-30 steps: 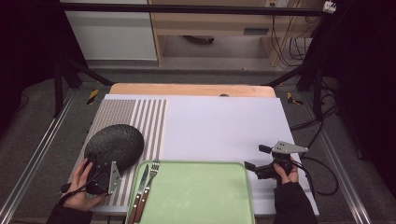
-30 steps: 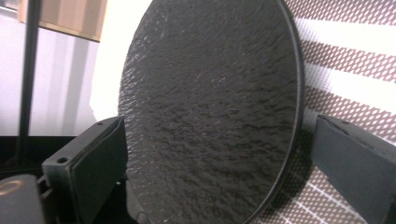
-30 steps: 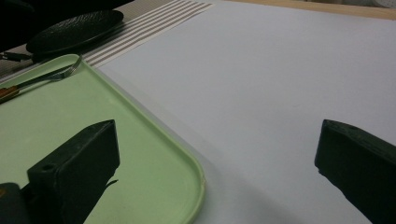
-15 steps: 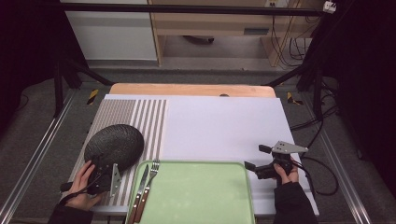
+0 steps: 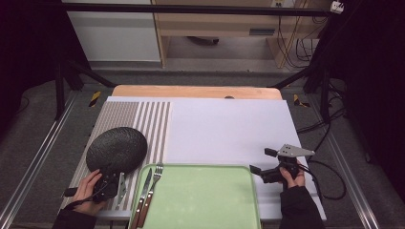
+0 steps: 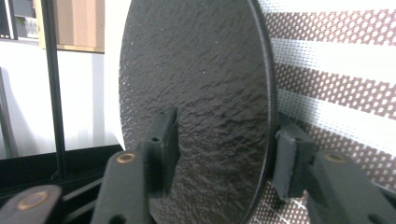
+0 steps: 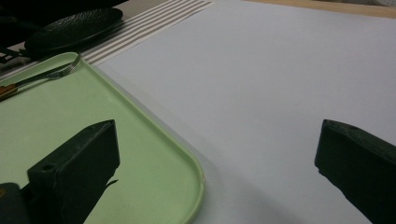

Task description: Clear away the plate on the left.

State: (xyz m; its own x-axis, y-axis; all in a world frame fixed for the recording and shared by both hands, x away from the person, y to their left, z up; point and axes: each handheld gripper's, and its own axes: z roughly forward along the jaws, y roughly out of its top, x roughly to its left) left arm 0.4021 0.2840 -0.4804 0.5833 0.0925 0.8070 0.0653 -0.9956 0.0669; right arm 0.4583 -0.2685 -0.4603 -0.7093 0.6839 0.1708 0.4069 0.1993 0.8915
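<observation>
Closing around the black plate (image 6: 196, 107), left gripper (image 6: 219, 154); contact unclear, near rim cut off; right gripper (image 7: 219, 177) released.

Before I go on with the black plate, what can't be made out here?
- Whether the left gripper's fingers press the black plate: left gripper view, rim hides contact.
- Knife and fork handles: high view, cut off by the bottom edge.
- Green tray near side: cropped.

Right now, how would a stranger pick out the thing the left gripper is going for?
Start at the green tray at the table's near edge. Just left of it, on the striped mat, lies a round black plate. Its rough, pebbled surface sets it apart from the knife and fork.
</observation>
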